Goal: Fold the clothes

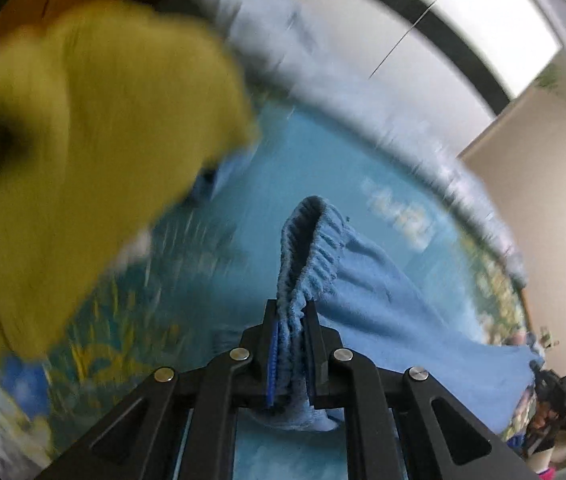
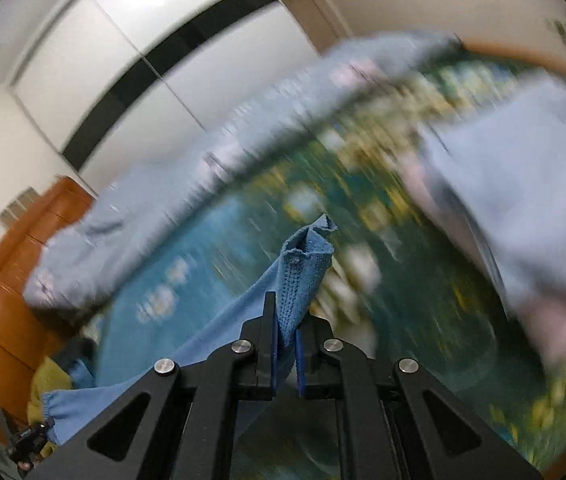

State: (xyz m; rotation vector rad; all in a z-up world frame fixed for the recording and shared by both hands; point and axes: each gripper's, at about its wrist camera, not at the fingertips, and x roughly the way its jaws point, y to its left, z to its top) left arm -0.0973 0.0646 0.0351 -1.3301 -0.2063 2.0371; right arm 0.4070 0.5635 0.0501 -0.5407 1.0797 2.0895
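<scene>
Left wrist view: left gripper [image 1: 291, 316] fingers clamp the elastic waistband of the light blue fleece garment [image 1: 395, 300], stretched above the blue patterned bed sheet [image 1: 315, 160]. Right gripper [image 2: 286, 320] fingers pinch its other hem. A blurred yellow cloth [image 1: 95, 152] lies near the garment.

One blue garment [image 1: 383, 280], two tools [image 1: 290, 316]

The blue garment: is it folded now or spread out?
Spread out: the blue garment hangs stretched between the left tongs and right tongs.
</scene>
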